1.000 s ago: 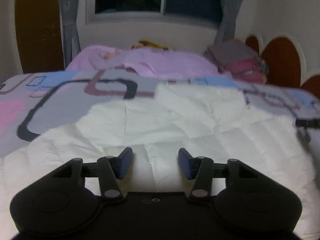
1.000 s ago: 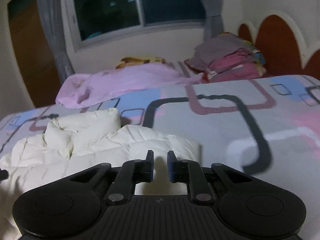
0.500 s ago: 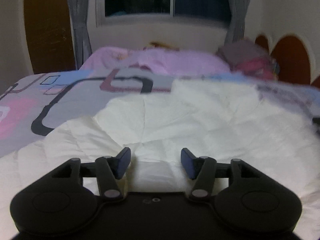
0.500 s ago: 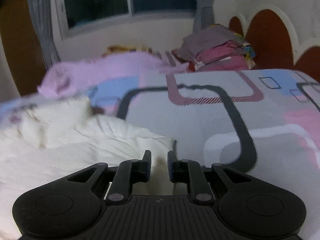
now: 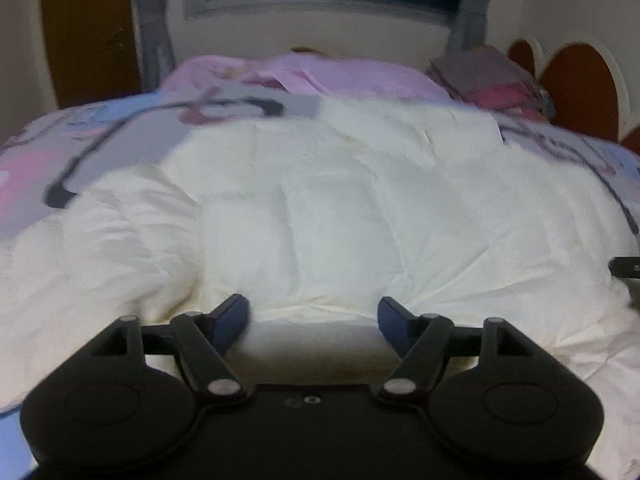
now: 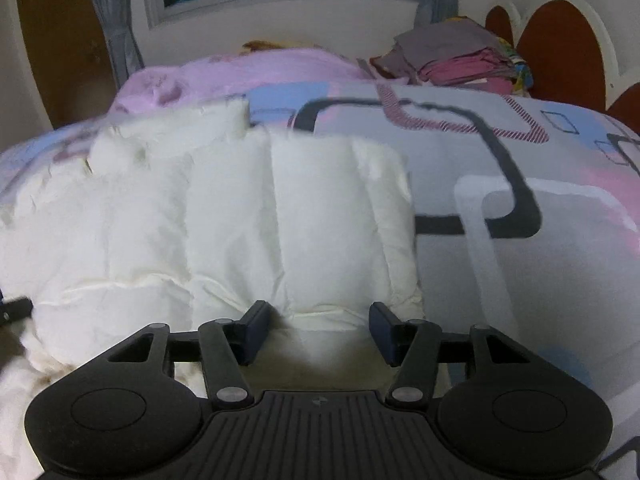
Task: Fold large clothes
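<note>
Left wrist: left gripper [image 5: 313, 318] opening – white quilted jacket [image 5: 340, 216] just ahead, unpinched | right gripper [image 6: 316, 326] opening – same.

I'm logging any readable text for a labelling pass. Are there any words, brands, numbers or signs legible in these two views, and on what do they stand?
None can be read.
White puffy garment: no label or print shows.
Patterned bedsheet: shapes only, no lettering.
Folded clothes stack: too blurred to tell.
Right hand-held gripper: a tiny mark on its body, too small to read.

Puffy quilted white jacket [image 5: 340, 208], matt cloth; smooth printed bedsheet [image 6: 520, 280].
</note>
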{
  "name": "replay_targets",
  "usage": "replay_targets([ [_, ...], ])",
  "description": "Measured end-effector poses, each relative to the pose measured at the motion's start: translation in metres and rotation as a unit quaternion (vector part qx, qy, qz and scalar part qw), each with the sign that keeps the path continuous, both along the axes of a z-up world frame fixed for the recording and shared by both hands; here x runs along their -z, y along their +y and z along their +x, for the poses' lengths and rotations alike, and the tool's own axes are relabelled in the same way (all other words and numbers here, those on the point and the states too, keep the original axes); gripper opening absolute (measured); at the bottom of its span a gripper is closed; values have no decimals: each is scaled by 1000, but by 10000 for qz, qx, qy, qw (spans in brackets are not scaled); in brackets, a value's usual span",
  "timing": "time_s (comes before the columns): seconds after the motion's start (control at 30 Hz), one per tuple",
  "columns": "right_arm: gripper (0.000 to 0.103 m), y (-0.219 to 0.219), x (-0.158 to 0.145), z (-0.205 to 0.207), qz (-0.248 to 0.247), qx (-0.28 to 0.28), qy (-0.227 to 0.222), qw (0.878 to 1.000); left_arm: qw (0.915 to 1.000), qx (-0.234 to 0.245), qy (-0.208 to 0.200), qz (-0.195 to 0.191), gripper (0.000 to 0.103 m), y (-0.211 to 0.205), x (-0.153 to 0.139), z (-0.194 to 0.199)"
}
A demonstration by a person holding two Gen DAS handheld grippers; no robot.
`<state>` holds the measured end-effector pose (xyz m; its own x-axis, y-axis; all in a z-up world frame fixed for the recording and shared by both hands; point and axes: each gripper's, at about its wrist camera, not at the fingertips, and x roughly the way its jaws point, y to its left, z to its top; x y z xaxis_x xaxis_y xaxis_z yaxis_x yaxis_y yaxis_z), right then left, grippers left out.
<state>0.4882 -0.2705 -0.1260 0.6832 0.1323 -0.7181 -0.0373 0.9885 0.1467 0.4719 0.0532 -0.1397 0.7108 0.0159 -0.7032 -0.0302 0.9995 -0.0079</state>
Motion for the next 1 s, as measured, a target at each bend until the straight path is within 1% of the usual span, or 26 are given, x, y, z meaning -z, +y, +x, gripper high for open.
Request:
replay_targets([
  [0.07, 55, -9, -12, -14, 79, 36, -141, 9999, 9995, -182, -243, 6, 93, 11, -11, -19],
  [0.13, 55, -18, -19, -29, 145, 95, -197, 9997, 9988, -391, -304, -53, 92, 31, -16, -40],
  [0.23, 55, -25, -24, -50, 130, 197, -227, 9995, 9960, -853, -245, -115, 84, 67, -16, -71],
  [0.3, 55, -28, -25, -61, 140, 283, -241, 9992, 9912, -1283, -241, -226, 73, 98, -15, -94],
  [0.33, 55, -29, -26, -66, 117, 333, -239, 9991, 9871, -1545, -255, -338, 70, 116, -13, -108],
  [0.37, 55, -30, -26, -70, 93, 377, -248, 9989, 9826, -1784, -271, -449, 66, 132, -12, -119],
  [0.4, 55, -30, -27, -76, 89, 418, -247, 9988, 9760, -2072, -296, -599, 66, 149, -10, -131],
  [0.47, 55, -31, -27, -81, 97, 544, -204, 9983, 9577, -2697, -346, -946, 66, 184, -7, -155],
  [0.57, 55, -28, -27, -83, 111, 650, -175, 9977, 9288, -3403, -412, -1410, 66, 228, 1, -182],
  [0.63, 55, -25, -29, -84, 115, 677, -173, 9975, 9145, -3678, -495, -1609, 66, 250, 5, -192],
  [0.73, 55, -15, -31, -83, 68, 722, -169, 9972, 8914, -3957, -789, -2061, 60, 284, 10, -203],
  [0.8, 55, -12, -31, -81, 39, 852, -132, 9963, 8815, -4087, -879, -2194, 57, 301, 12, -203],
  [0.87, 55, -10, -33, -81, -52, 993, -108, 9950, 8743, -4140, -990, -2333, 56, 321, 12, -202],
  [0.93, 55, -8, -35, -80, -149, 1122, -129, 9935, 8728, -4160, -1015, -2344, 53, 334, 13, -196],
  [0.97, 55, -7, -37, -80, -194, 1197, -145, 9925, 8717, -4161, -1034, -2373, 49, 339, 14, -194],
  [1.0, 55, -7, -40, -80, -204, 1257, -151, 9917, 8714, -4149, -1042, -2399, 40, 343, 15, -193],
])
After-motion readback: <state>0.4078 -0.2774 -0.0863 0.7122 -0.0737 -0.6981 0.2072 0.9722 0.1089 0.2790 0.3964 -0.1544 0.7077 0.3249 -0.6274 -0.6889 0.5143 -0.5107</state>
